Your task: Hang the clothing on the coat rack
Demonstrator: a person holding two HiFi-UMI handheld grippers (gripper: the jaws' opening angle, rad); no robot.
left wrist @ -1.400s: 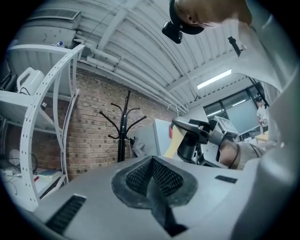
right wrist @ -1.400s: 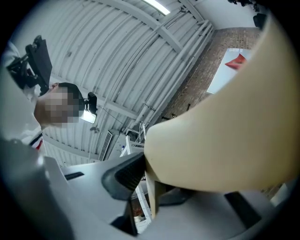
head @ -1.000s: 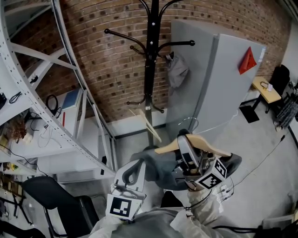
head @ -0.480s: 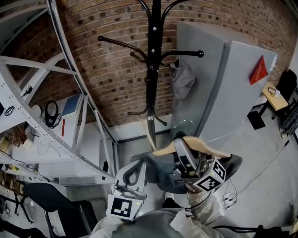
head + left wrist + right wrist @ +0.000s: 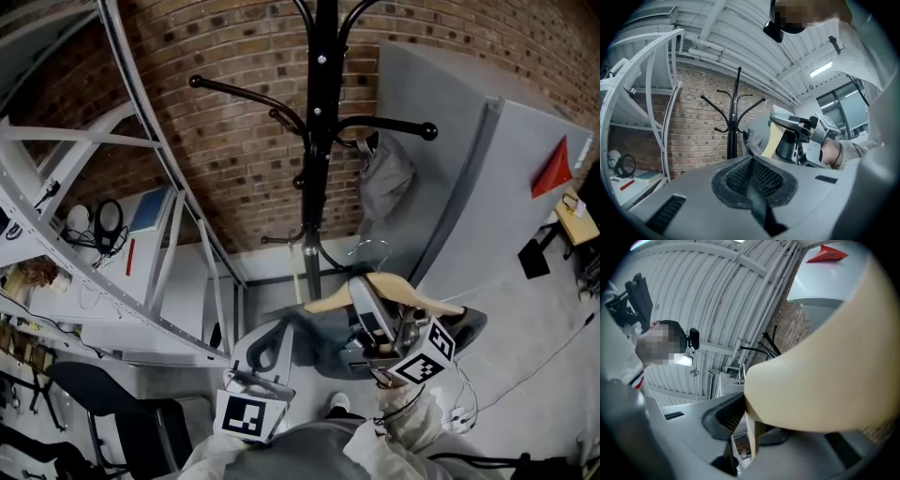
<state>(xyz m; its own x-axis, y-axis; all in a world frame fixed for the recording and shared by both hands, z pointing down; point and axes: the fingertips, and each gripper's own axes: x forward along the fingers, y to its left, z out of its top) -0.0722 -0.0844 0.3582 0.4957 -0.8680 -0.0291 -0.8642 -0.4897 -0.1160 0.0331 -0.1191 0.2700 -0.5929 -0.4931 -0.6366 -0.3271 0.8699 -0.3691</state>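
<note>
The black coat rack (image 5: 323, 141) stands against the brick wall; I also see it far off as the coat rack (image 5: 734, 117) in the left gripper view. My right gripper (image 5: 373, 323) is shut on a wooden hanger (image 5: 394, 289), which fills the right gripper view as a pale hanger (image 5: 825, 371) clamped in the right gripper (image 5: 750, 425). Grey clothing (image 5: 319, 337) drapes from the hanger towards my left gripper (image 5: 272, 342). The left gripper (image 5: 752, 161) has its jaws closed, with a dark strip of cloth pinched between the pads. Both grippers hang below the rack's hooks.
A grey bag-like cloth (image 5: 386, 176) hangs on one rack hook (image 5: 427, 129). White metal shelving (image 5: 141, 187) rises at the left, with headphones (image 5: 108, 220) on it. A grey cabinet (image 5: 469, 206) with a red triangle (image 5: 553, 171) stands right of the rack. A black chair (image 5: 103, 403) sits at lower left.
The rack and cabinet have grown larger and slid right in the head view as I come closer. Both grippers keep their grip and their place in the frame.
</note>
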